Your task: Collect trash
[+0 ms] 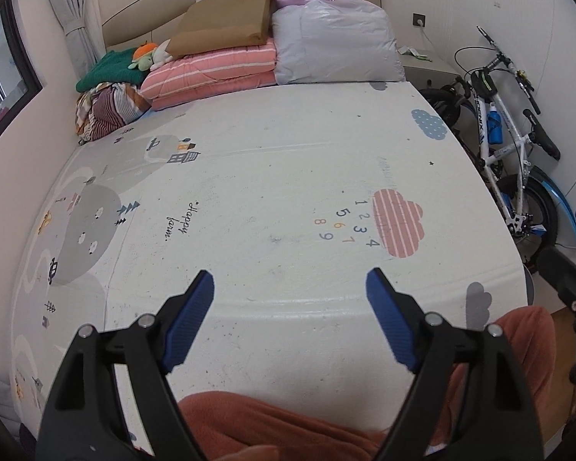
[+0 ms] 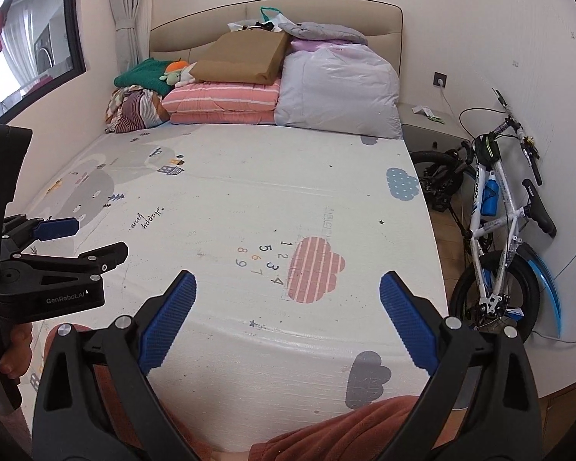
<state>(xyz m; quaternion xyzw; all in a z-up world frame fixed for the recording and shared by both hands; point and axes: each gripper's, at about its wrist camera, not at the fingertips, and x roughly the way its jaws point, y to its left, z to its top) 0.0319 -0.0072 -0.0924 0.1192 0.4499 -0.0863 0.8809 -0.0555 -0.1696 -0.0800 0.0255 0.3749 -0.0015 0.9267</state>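
Blue-padded jaws on both sides are spread wide with nothing between them: the left hand-held gripper and the right hand-held gripper both hang over the near end of the bed. Honestly can't spot any trash on the printed mat, so no telling which way it points. Rust-coloured trouser legs cover the near edge, and the far-end bedding pile hides whatever's behind it.
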